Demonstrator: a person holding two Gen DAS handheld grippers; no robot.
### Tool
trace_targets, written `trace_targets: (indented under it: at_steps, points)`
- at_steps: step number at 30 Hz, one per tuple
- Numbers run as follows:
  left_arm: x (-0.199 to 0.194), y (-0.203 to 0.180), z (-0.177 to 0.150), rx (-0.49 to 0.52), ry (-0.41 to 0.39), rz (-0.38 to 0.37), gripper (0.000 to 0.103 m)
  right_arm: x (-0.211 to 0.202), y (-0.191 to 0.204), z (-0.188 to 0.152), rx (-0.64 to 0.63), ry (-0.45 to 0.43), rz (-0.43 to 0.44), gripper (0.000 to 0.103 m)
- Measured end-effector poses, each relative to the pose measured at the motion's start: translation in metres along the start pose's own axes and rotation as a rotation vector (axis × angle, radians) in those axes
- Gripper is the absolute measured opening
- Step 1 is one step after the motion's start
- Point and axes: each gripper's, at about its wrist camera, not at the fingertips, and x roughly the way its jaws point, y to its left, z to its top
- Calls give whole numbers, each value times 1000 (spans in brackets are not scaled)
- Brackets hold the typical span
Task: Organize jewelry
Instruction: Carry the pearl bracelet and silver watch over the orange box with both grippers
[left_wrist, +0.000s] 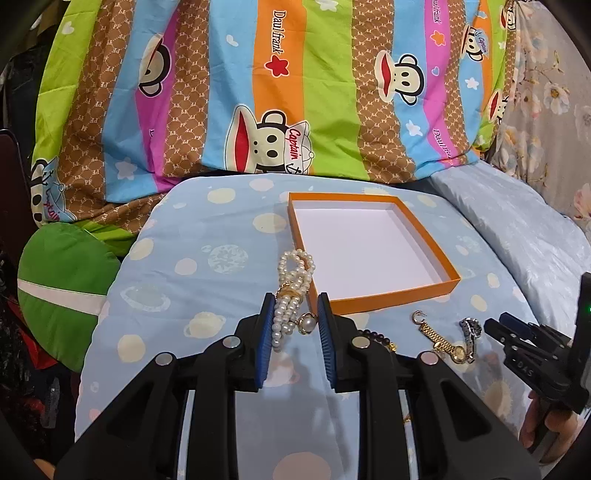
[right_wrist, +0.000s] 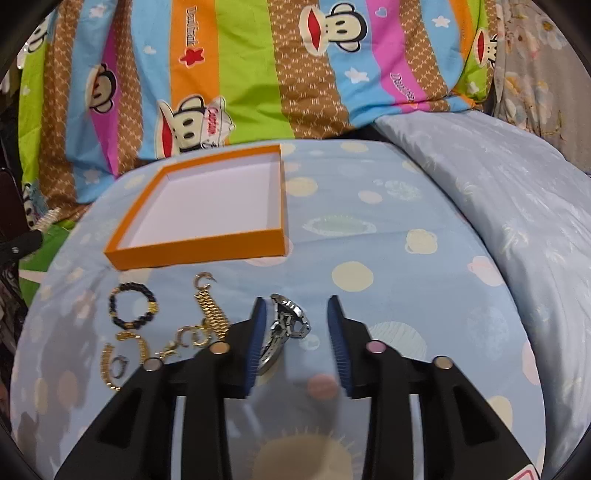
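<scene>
The left gripper (left_wrist: 295, 325) fingers, nearly closed, hold the pearl bracelet (left_wrist: 293, 291) lifted beside the orange box (left_wrist: 391, 295); right gripper (right_wrist: 295, 332) fingers stand open around the silver watch (right_wrist: 286, 325) on the bed (right_wrist: 388, 258), not yet gripping.

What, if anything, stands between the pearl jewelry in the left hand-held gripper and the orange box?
Nothing visible does. The pearl jewelry hangs in the left hand-held gripper right beside the near left corner of the orange box, whose white inside shows nothing in it. The other pieces lie further to the right on the sheet.
</scene>
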Motion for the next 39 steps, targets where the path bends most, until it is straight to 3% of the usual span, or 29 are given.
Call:
trace_targets:
  at_steps: [6,8,9,17,22,27,34,39]
  points:
    - [12,2,-4,-2,28,0,22,31,-8,-1,45,90,83,34]
    - [16,3,-5,-2,37,-1,22,33,-5,-2,34,81,76,30]
    - [17,2,-5,-1,40,-3,22,33,-3,-1,26,81,73,21]
    - [21,0,-3,11,55,-38,22,16,4,6,4,24,54,17]
    - [20,-3,15,38,40,-63,22,-11,17,44,-75,-75,28,17]
    - [31,-19,56,81,-14,-80,22,-10,38,99,-158,-154,-5,17]
    - [103,-39,108,84,1,-98,22,61,56,150,-202,-111,-33,17]
    - [171,-41,120,74,103,-87,22,113,64,166,-255,-50,-95,17]
